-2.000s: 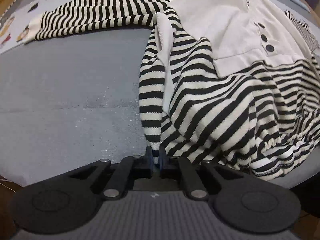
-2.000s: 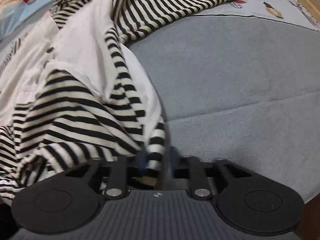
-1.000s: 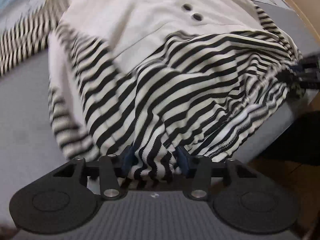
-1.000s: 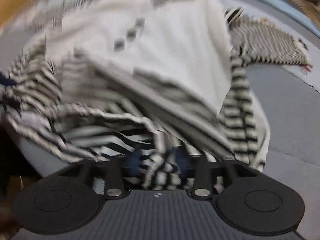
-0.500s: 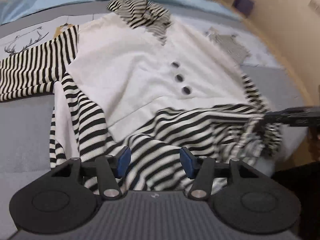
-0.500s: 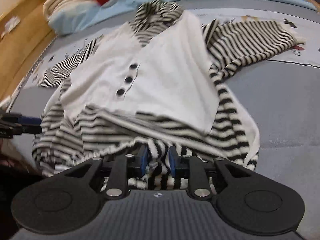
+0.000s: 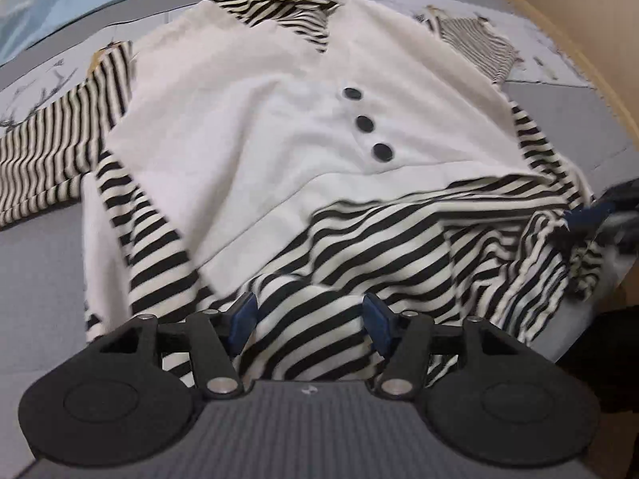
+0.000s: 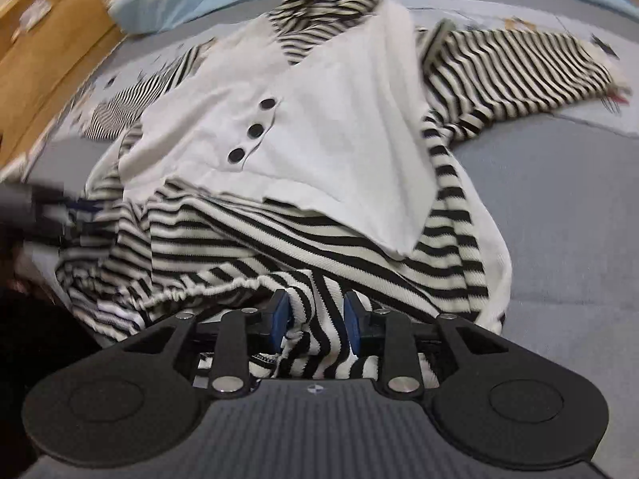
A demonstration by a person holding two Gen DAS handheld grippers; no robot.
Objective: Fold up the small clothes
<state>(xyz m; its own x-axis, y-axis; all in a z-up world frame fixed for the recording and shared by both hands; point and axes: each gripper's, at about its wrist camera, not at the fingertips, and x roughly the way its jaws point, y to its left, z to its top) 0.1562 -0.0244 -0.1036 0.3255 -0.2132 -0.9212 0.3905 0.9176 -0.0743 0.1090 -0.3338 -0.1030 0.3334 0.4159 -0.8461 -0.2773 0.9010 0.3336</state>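
Note:
A small black-and-white striped top with a white front panel (image 7: 255,127) and three black buttons lies face up on the grey bed; it also shows in the right wrist view (image 8: 339,119). Its striped hem is bunched toward me. My left gripper (image 7: 309,321) is open, with the striped hem (image 7: 319,279) lying between its blue pads. My right gripper (image 8: 315,317) is open with hem fabric (image 8: 311,299) loosely between its fingers. Each gripper shows blurred at the other view's edge: the right gripper (image 7: 599,215) and the left gripper (image 8: 48,207).
The grey mattress (image 8: 559,199) stretches to the right. A printed sheet (image 7: 32,92) and a blue pillow (image 8: 167,4) lie at the far end. A wooden bed frame (image 8: 44,56) runs along the left of the right wrist view. The bed's edge drops off near the hem.
Both grippers pulled the hem toward the bed edge, spreading the top flat, then opened; the right jaws have widened in the last half second. The top now lies straighter.

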